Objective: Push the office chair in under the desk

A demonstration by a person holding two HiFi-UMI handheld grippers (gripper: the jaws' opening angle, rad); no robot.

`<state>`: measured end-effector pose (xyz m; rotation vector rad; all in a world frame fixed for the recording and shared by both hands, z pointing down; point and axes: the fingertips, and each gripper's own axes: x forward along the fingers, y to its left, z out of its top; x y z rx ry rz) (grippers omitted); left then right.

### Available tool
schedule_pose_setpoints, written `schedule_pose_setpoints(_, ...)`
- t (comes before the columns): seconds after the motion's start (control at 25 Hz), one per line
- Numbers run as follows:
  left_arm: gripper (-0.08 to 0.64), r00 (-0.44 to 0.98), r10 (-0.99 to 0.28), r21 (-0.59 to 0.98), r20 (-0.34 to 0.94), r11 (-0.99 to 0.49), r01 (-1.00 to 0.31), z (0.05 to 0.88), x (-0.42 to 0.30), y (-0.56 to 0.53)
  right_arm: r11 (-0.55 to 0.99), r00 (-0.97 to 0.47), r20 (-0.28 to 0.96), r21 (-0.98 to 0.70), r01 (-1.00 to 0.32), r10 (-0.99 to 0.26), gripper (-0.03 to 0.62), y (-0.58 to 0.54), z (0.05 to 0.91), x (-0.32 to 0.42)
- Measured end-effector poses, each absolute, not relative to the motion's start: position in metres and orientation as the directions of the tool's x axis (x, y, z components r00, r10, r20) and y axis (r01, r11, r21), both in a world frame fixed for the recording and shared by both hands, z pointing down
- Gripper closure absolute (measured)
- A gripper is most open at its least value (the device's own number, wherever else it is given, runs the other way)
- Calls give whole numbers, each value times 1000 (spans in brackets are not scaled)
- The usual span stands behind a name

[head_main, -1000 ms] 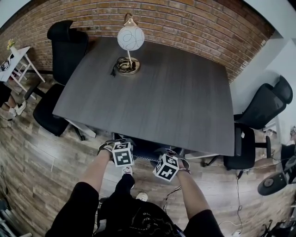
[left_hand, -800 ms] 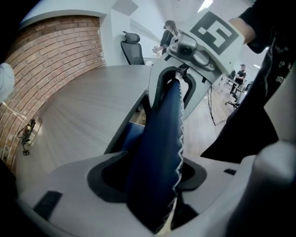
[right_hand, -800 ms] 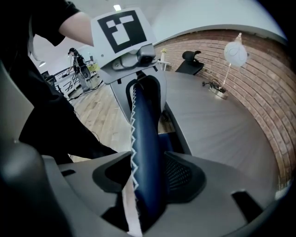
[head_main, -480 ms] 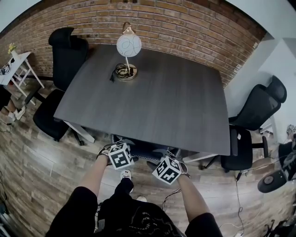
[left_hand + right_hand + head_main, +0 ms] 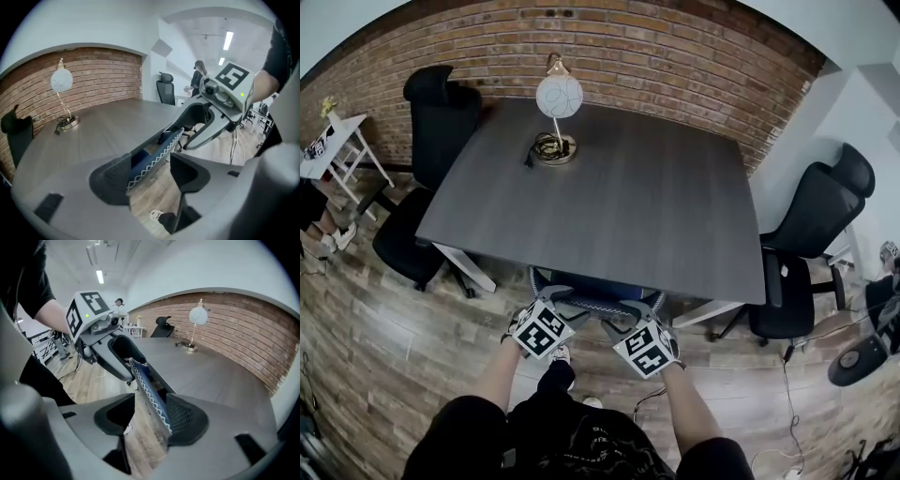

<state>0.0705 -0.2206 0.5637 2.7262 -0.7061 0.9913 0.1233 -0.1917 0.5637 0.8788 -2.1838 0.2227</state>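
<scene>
Head view: dark grey wood-grain desk [image 5: 609, 197] against a brick wall. The blue mesh-backed office chair with white zigzag stitching [image 5: 595, 289] sits at the desk's 6 o'clock edge. Its seat is out of sight beneath the top, and only the top rail of the backrest shows, just outside the edge. Left gripper [image 5: 151, 171]: jaws have just been opening and now stand spread. The backrest rail runs between them, close to the pad at 9 o'clock, with no pad pressing on it. Right gripper [image 5: 150, 417]: jaws have likewise just been opening and are wide apart. The rail lies between them, close against the pad at 3 o'clock and not clamped. A white globe lamp on a brass base [image 5: 559, 98] stands at 11 o'clock on the desk top. One black office chair [image 5: 436, 112] is at the desk's 9 o'clock side and another black office chair [image 5: 811, 225] at 3 o'clock.
</scene>
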Motion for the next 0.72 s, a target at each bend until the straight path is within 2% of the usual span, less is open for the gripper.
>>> schedule_pose_setpoints(0.2, 298, 737, -445, 108, 509, -817, -567, 543, 80, -201, 660, -484, 620, 75, -747, -618, 382, -181, 540, 135)
schedule_pose_setpoints(0.36, 298, 721, -574, 165, 387, -726, -667, 515, 72, -193, 574, -451, 538, 79, -815, -713, 382, -172, 515, 146)
schedule_pose_setpoints(0.72, 298, 636, -747, 58, 190, -639, -767, 450, 54, -170, 455, -402, 347, 84, -886, -847, 382, -152, 460, 156)
